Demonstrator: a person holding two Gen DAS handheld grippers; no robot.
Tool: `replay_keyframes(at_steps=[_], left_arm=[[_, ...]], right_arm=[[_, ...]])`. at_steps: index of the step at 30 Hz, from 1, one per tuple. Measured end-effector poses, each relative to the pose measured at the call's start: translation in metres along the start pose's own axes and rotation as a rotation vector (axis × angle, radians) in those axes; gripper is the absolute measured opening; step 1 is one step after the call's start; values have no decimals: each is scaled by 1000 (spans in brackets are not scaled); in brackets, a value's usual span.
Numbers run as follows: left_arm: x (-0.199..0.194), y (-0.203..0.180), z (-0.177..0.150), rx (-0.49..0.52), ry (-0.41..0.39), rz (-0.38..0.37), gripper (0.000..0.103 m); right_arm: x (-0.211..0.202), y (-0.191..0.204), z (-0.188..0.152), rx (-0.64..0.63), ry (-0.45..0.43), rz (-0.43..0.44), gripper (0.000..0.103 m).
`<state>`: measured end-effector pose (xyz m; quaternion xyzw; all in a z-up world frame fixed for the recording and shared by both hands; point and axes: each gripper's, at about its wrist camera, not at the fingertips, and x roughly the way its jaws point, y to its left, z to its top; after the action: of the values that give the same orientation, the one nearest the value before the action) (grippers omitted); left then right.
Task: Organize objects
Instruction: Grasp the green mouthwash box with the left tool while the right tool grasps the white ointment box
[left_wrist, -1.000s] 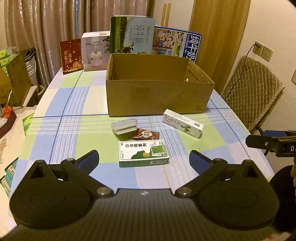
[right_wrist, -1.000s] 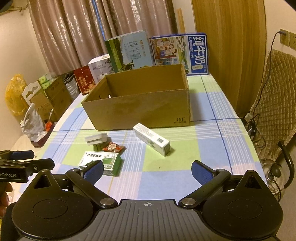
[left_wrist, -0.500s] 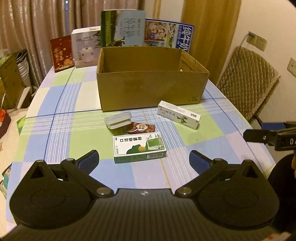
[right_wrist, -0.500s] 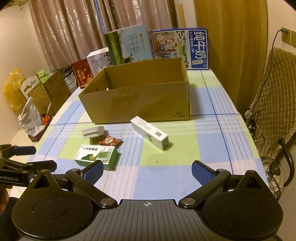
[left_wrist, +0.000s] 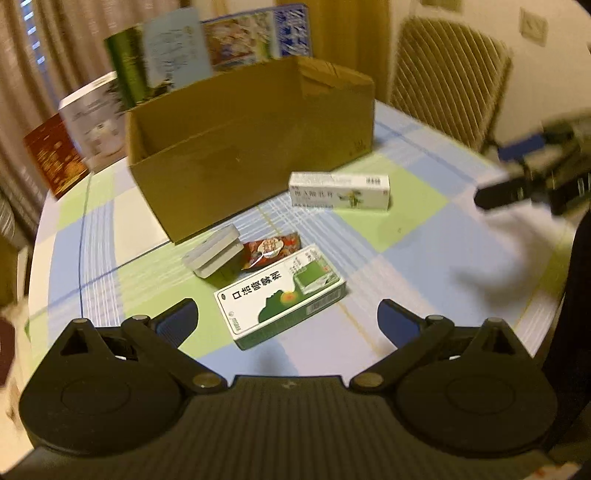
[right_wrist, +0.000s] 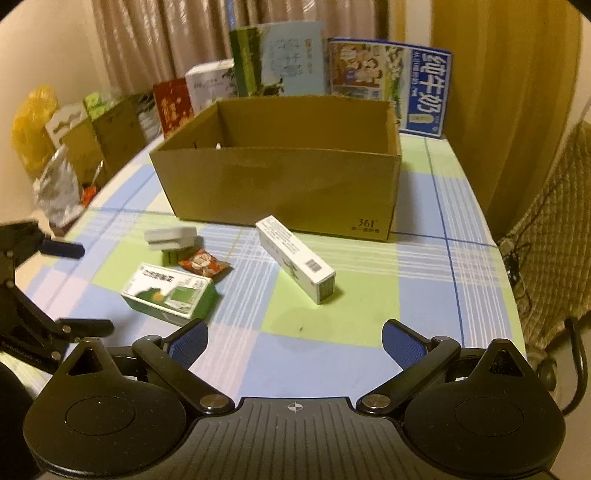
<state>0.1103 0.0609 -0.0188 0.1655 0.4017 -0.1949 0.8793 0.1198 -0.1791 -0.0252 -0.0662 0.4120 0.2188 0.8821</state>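
An open cardboard box (left_wrist: 255, 144) (right_wrist: 280, 184) stands mid-table. In front of it lie a green-white medicine box (left_wrist: 280, 295) (right_wrist: 170, 293), a long white carton (left_wrist: 340, 190) (right_wrist: 295, 258), a small grey-white box (left_wrist: 214, 253) (right_wrist: 170, 236) and a red snack packet (left_wrist: 271, 249) (right_wrist: 205, 264). My left gripper (left_wrist: 288, 321) is open, just short of the green-white box. My right gripper (right_wrist: 295, 339) is open and empty, nearer than the long carton. The right gripper also shows in the left wrist view (left_wrist: 532, 177), and the left gripper in the right wrist view (right_wrist: 44, 288).
The checked tablecloth (right_wrist: 369, 295) covers the table. Milk cartons (right_wrist: 391, 85) and gift boxes (right_wrist: 173, 103) stand behind the cardboard box. A quilted chair (left_wrist: 443, 77) is at the right. Bags and boxes (right_wrist: 66, 140) sit off the table's left side.
My left gripper has moved forward and tilted toward the green-white box, with motion blur. My right gripper has moved closer to the objects. Both stay open.
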Motion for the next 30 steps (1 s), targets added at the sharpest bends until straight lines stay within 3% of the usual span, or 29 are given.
replay_keyframes(at_steps=[8, 18, 21, 24, 26, 30], left_arm=[[45, 20, 5, 111, 49, -36, 93], [98, 23, 8, 314, 119, -170, 86], [111, 27, 9, 321, 156, -208, 81], [120, 29, 7, 314, 180, -233, 77], [121, 32, 6, 272, 183, -232, 76], [116, 36, 1, 134, 197, -215, 66]], right_arm=[[53, -8, 19, -108, 67, 1, 77], [121, -13, 43, -235, 132, -8, 72], [138, -11, 46, -268, 162, 9, 65], [153, -9, 48, -269, 193, 16, 49], [157, -10, 50, -249, 209, 11, 34], [147, -8, 44, -203, 234, 19, 23]])
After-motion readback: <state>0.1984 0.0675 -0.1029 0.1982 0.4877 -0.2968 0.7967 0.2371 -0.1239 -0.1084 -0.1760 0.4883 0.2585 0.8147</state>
